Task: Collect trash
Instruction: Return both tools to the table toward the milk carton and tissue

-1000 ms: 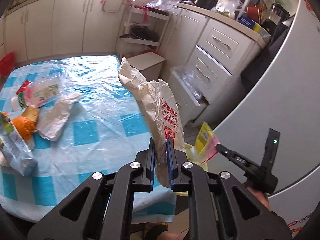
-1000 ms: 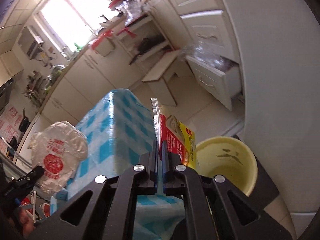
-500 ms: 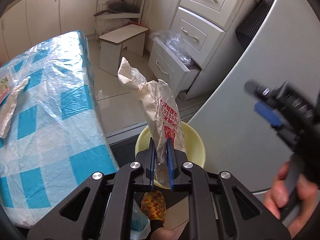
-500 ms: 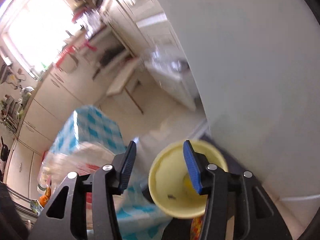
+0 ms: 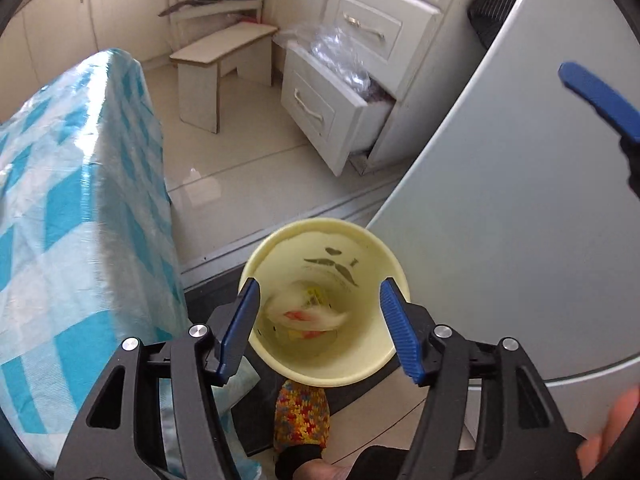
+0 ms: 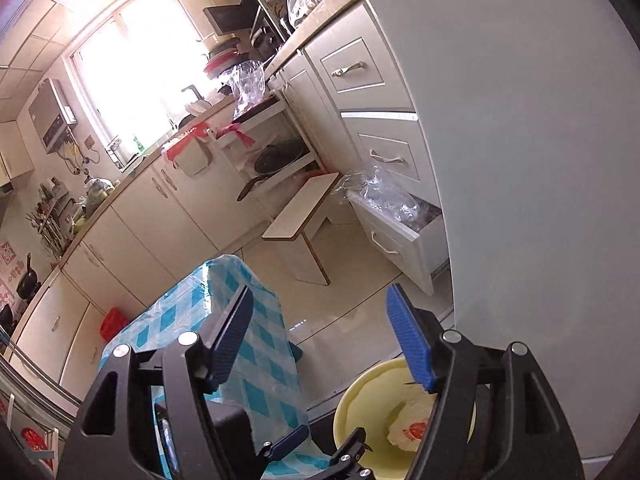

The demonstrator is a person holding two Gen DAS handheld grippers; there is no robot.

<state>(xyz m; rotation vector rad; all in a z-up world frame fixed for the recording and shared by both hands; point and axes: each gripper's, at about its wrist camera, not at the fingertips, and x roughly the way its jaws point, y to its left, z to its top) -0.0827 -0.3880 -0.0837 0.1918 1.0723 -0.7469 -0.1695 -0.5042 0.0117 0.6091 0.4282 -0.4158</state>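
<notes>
A pale yellow bin (image 5: 325,227) stands on the floor between the table and a white appliance. Inside it lies a crumpled white paper bag with red print (image 5: 304,313), blurred, on top of a yellow wrapper (image 5: 316,293). My left gripper (image 5: 319,286) hangs right over the bin's mouth, pointing down; its jaws are opening and nothing is between them. My right gripper (image 6: 319,294) is higher, to the right of the bin (image 6: 360,392); its jaws are opening too, with nothing between them. The bag (image 6: 412,428) shows in the bin there.
The table with a blue-checked plastic cloth (image 5: 80,220) is close on the left. A white appliance (image 5: 500,200) stands on the right. Beyond are an open drawer (image 5: 320,108) with plastic bags and a low stool (image 5: 220,52). A person's foot in a knitted slipper (image 5: 302,412) is by the bin.
My left gripper carried the paper bag from the table to over the bin and let it go; the bag dropped in. My right gripper released the yellow wrapper into the bin and rose.
</notes>
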